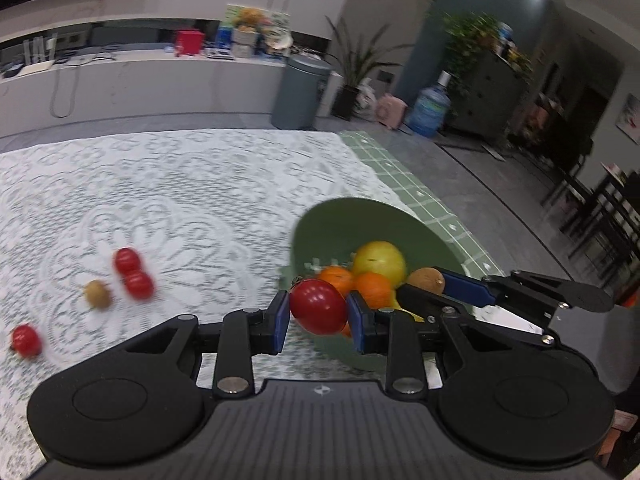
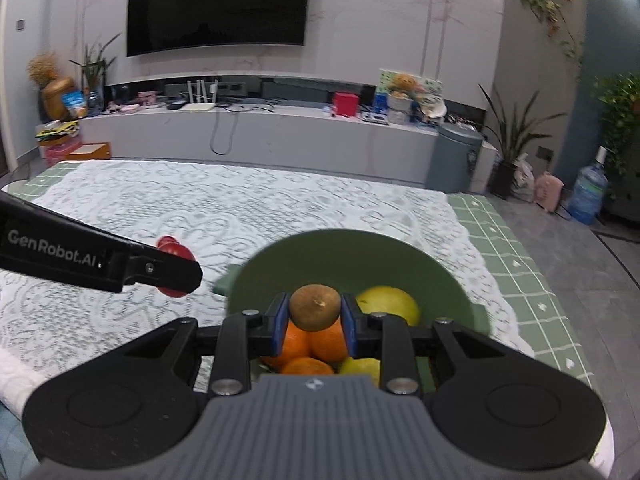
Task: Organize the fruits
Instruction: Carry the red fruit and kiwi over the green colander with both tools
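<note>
1. Left wrist view: my left claw [image 1: 318, 316] is clamped on a glossy red tomato [image 1: 318, 311], held just above the near rim of the round green bowl [image 1: 360, 220], which already holds a yellow apple-like fruit [image 1: 380, 262] and oranges [image 1: 372, 286]. Loose red tomatoes [image 1: 132, 272] and a small brown kiwi [image 1: 97, 294] lie on the white lace-covered worktop [image 1: 180, 184].
2. Right wrist view: my right claw [image 2: 315, 316] is clamped on a fuzzy brown kiwi [image 2: 315, 306] over the same bowl. I judge this the drop-off step; next, each claw must open above the bowl. White lettering "GenRobot.AI" [image 2: 52, 247] reads on the other claw's arm.
</note>
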`<state>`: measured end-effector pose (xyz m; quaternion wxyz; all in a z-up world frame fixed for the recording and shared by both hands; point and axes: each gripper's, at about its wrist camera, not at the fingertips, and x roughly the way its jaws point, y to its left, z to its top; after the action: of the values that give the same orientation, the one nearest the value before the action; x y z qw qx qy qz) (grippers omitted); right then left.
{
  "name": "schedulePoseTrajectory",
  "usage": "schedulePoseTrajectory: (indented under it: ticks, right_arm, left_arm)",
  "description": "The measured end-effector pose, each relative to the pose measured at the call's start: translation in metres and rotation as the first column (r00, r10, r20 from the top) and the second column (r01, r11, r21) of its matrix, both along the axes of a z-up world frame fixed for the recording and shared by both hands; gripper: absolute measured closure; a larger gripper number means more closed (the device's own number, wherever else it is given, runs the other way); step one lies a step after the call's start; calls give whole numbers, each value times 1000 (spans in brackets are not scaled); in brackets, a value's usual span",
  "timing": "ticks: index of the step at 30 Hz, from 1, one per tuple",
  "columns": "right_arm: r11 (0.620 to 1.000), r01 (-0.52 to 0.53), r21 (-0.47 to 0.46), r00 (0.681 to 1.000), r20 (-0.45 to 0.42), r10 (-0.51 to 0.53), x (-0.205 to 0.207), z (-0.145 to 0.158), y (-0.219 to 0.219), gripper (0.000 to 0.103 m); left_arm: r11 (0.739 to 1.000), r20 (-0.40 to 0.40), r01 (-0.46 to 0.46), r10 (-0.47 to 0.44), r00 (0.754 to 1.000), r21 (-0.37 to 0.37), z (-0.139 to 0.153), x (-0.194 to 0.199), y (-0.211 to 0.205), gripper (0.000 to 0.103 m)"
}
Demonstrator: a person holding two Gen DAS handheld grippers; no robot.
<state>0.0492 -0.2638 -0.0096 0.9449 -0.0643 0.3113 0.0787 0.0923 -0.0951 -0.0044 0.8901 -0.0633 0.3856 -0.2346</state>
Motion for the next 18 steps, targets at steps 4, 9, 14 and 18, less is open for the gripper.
schedulePoseTrajectory:
  ticks: [4,9,14,18]
  right_arm:
    - [1000,29,4,999,-18,-28,2,-2,-11,78]
    - [999,51,6,998,-36,-51,6,-7,-18,78]
    - [997,71,6,996,-53,-70,11,-13,-22,78]
    - [997,79,-5,995,-60,-79,15,-19,-23,78]
  left_arm:
    - [998,-13,48,-48,999,26,-5,8,-21,69]
    - [994,-36,89,-87,996,58,-13,17,-40,69]
    - [992,-54,94,-89,995,86,-23,27,-49,69]
    - [991,-69,81,-74,995,107,-31,34,-50,69]
